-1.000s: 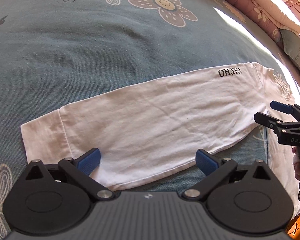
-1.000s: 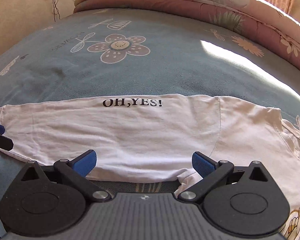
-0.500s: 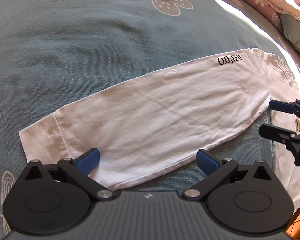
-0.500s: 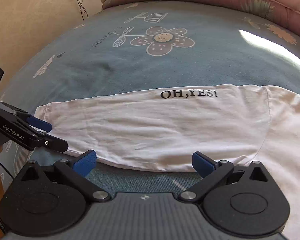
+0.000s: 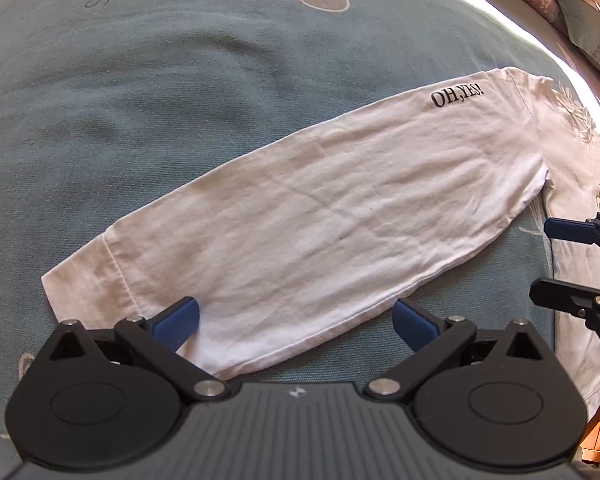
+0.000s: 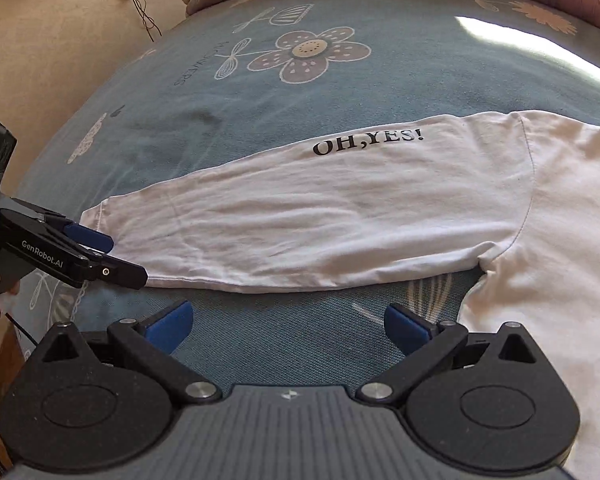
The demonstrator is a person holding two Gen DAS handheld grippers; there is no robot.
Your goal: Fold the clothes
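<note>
White long-sleeve shirt (image 6: 540,208) flat on the blue bedspread (image 5: 140,100), sleeve (image 5: 300,216) stretched out straight, "OH,YES!" print near the shoulder. Right gripper (image 6: 286,326) now backed off the sleeve's lower edge, over bare bedspread by the armpit, fingers spread wide and empty; left gripper (image 5: 294,316) also spread and empty, lower over the cuff end. Sleeve smoothed, not yet folded; grab at cuff likely next.

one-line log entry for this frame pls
left gripper: open, at sleeve cuff | right gripper: open, below sleeve, over bedsheet | nothing held
</note>
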